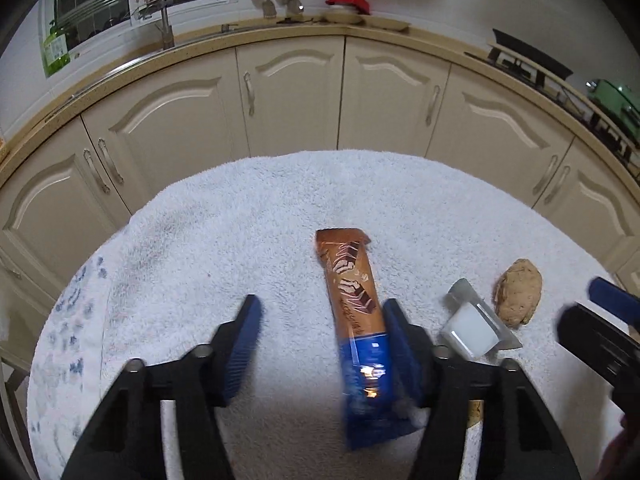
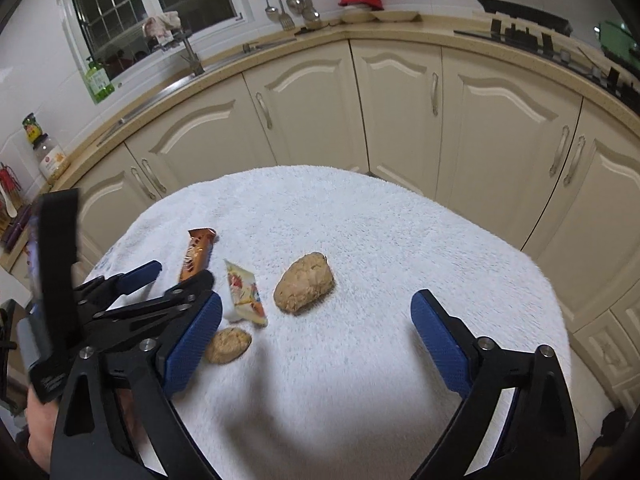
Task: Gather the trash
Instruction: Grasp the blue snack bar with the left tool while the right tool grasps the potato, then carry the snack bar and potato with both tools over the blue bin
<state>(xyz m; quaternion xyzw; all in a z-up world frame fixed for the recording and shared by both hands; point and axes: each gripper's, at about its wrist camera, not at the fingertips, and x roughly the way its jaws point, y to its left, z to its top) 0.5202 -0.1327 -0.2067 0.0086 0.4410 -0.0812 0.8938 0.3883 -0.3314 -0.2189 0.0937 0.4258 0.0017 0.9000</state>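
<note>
My left tool (image 1: 324,320), half closed, straddles the wrapper (image 1: 354,308) without a firm grip; my right tool (image 2: 316,324) gapes empty near the brown lump (image 2: 304,288) on the towel-covered table (image 2: 380,240).

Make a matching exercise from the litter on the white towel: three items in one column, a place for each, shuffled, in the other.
Items:
1. long orange and blue snack wrapper
2. large brown crumbly lump
3. small round brown cookie

Places:
A. beside the right gripper's left blue pad
B. between the left gripper's blue fingers
C. alone on the white towel, between the right gripper's open jaws

Pairs: 1-B, 2-C, 3-A
</note>
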